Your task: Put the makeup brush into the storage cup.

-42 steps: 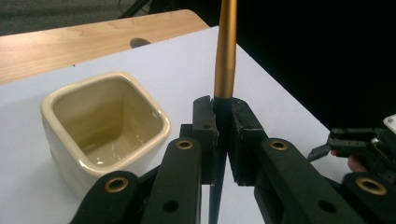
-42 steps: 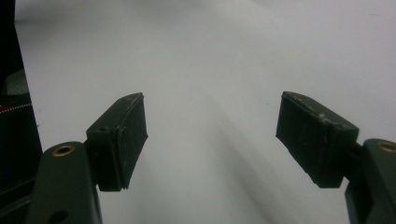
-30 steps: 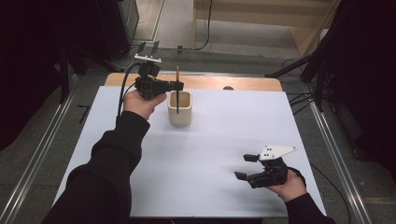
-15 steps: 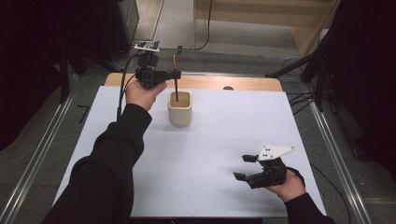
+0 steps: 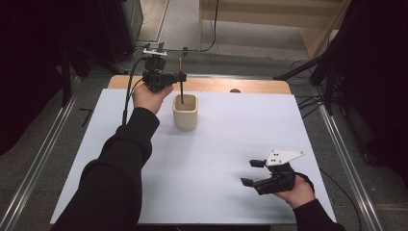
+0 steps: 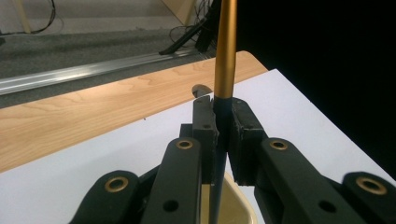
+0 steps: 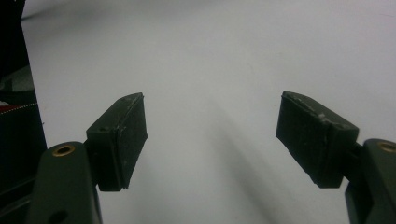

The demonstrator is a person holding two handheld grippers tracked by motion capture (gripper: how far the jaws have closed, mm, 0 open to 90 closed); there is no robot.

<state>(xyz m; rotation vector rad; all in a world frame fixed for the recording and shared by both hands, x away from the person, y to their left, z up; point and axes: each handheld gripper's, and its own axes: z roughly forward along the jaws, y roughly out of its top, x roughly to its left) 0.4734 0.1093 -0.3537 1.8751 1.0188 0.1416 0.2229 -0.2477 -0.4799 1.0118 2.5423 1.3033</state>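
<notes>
Right, the thin dark stick with the gold upper end (image 5: pixel 181 82) stands close to upright, its lower end dipped inside the cream square-sided cup (image 5: pixel 185 111), its gold top poking well above the left tool (image 5: pixel 180 77). That left tool has its jaws clamped tight on the stick's dark shaft just below the gold part; in the left gripper view the pads (image 6: pixel 204 128) press it from both sides, with the cup's pale rim (image 6: pixel 243 211) right beneath. The stick sits toward the cup's far side, near the rim there.

The cup stands on the white sheet (image 5: pixel 216 159) that covers the desk, set toward the far edge and a little left of the middle. Just behind it runs the bare wooden strip of the desk (image 5: pixel 216 85), so room is tight on that side. In front and to the right the sheet lies wide and bare.

Down at the near right corner, the right tool (image 5: pixel 250 173) hovers low over the sheet, jaws spread wide with nothing between them; the right gripper view shows its two pads (image 7: pixel 122 135) well apart over plain white. It sits near the sheet's near and right edges, well apart from the cup. Metal rails (image 5: pixel 36 168) flank the desk on both sides.
</notes>
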